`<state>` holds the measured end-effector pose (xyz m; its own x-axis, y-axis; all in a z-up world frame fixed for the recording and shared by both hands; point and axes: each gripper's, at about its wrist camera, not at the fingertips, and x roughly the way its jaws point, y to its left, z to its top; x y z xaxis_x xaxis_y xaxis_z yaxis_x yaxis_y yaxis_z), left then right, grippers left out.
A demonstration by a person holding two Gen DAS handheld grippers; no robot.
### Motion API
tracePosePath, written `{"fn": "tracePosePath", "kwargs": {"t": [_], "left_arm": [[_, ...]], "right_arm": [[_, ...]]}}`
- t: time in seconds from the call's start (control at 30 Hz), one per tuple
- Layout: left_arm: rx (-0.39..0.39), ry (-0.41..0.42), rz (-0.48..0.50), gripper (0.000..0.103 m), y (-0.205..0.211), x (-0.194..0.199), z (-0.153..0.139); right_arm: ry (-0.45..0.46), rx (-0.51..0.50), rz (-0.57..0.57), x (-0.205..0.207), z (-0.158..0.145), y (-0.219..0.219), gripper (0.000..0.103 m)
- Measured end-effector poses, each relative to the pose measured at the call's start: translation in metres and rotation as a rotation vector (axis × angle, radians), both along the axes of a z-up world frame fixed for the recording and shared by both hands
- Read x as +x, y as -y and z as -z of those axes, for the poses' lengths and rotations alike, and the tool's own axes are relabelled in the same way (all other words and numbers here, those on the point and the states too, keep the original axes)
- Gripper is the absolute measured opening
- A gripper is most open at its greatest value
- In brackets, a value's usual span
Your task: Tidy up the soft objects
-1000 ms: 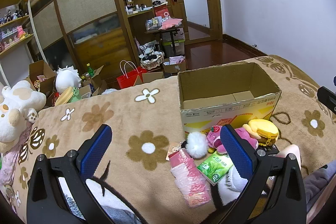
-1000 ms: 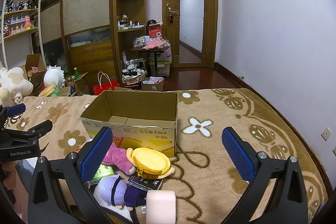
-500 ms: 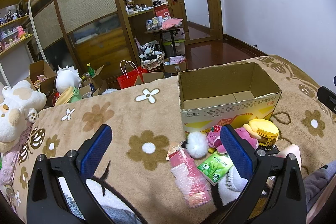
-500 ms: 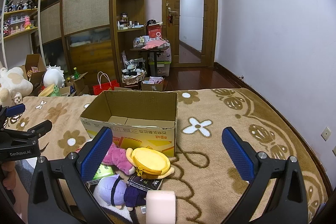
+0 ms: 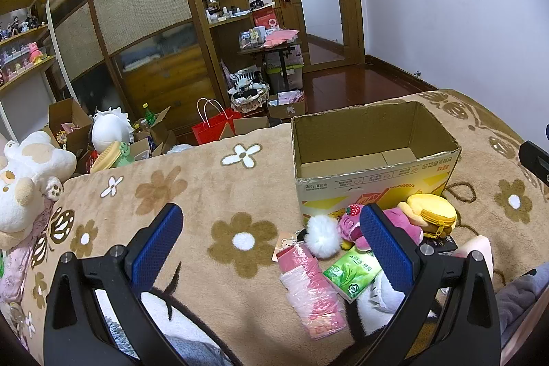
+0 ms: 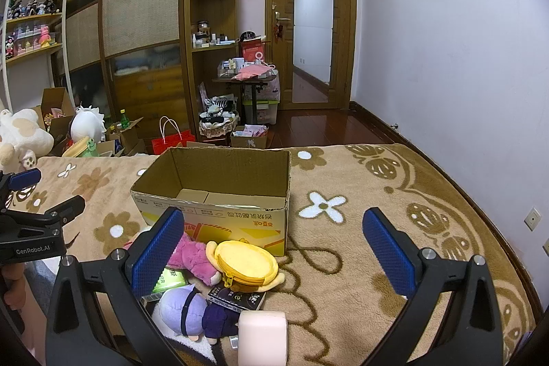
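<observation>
An open cardboard box (image 5: 374,156) (image 6: 212,191) stands empty on the flowered brown blanket (image 5: 192,194). In front of it lies a pile: a pink plush (image 5: 398,225) (image 6: 192,258), a yellow round pouch (image 5: 434,211) (image 6: 245,263), a white pompom (image 5: 322,237), a green tissue pack (image 5: 351,270), a pink wrapped pack (image 5: 310,287), and a purple plush doll (image 6: 185,311). My left gripper (image 5: 271,239) is open and empty, above the blanket left of the pile. My right gripper (image 6: 274,239) is open and empty, over the pile's right side.
A pale pink block (image 6: 262,337) and a black packet (image 6: 236,295) lie by the pile. A large white plush (image 5: 24,174) sits at the blanket's left edge. Boxes, a red bag (image 5: 211,127) and cluttered shelves stand beyond the bed.
</observation>
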<state>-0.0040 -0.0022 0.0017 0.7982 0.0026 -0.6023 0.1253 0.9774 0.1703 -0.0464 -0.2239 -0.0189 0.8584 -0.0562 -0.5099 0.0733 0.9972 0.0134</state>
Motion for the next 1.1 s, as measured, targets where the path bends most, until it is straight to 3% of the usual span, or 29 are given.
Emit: {"fn": "tracePosePath", "kwargs": {"t": [1.1], "left_arm": [[0.002, 0.004, -0.007, 0.102, -0.013, -0.003, -0.002]], "right_arm": [[-0.001, -0.001, 0.0, 0.0, 0.0, 0.0, 0.103]]}}
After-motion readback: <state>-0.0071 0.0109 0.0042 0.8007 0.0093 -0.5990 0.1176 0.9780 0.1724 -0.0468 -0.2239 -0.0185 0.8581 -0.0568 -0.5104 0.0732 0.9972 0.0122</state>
